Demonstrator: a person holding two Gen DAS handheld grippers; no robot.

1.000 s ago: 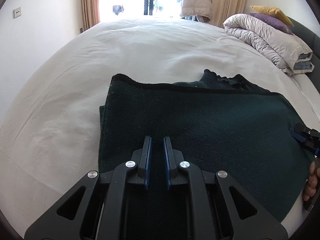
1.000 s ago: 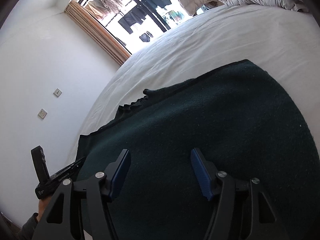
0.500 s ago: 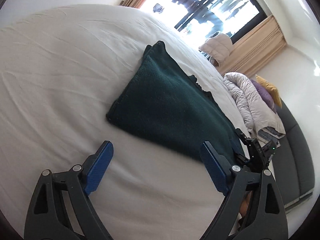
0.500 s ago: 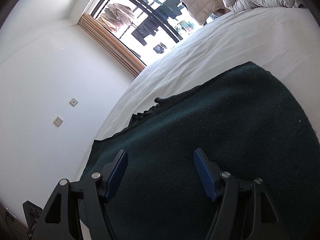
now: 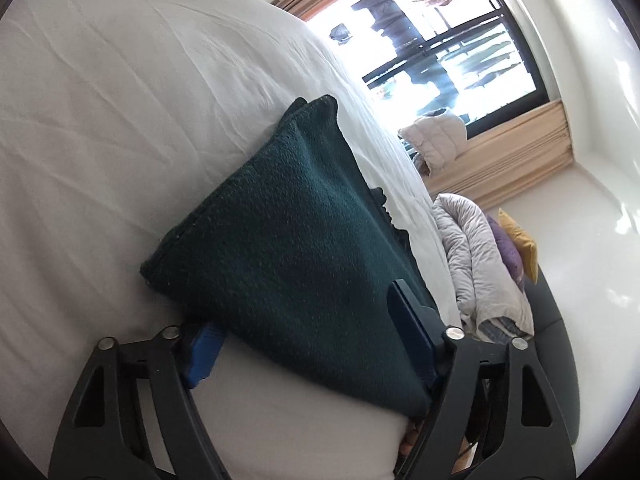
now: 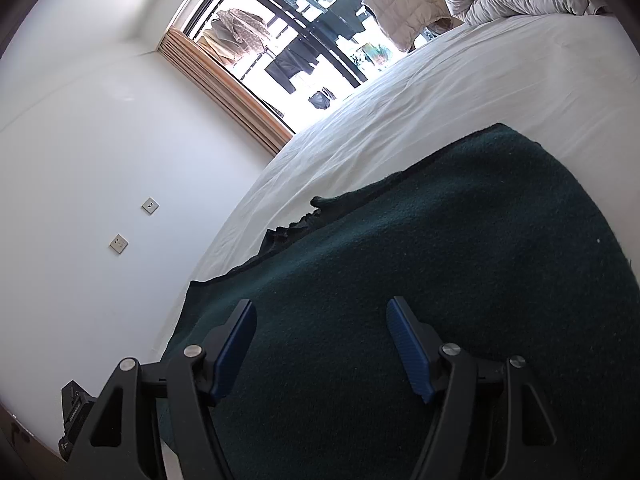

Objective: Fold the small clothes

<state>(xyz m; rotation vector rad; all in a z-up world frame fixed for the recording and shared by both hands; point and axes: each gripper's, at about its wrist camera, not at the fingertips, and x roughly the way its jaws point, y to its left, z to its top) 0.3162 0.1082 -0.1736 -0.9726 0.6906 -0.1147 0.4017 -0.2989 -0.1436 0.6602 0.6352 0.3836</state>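
Left tool (image 5: 304, 332) gapes wide astride the folded dark-green knitted sweater (image 5: 296, 256); right tool (image 6: 320, 344) hangs open over it (image 6: 440, 280).

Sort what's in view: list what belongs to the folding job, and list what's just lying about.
Job:
green sweater, folded on the bed
left gripper, open, straddling the sweater's near edge
right gripper, open over the sweater

Lying about:
grey duvet
purple pillow
yellow pillow
puffer jacket
bed sheet

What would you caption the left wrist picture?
Open left gripper straddling the near edge of a folded green sweater on a white bed.
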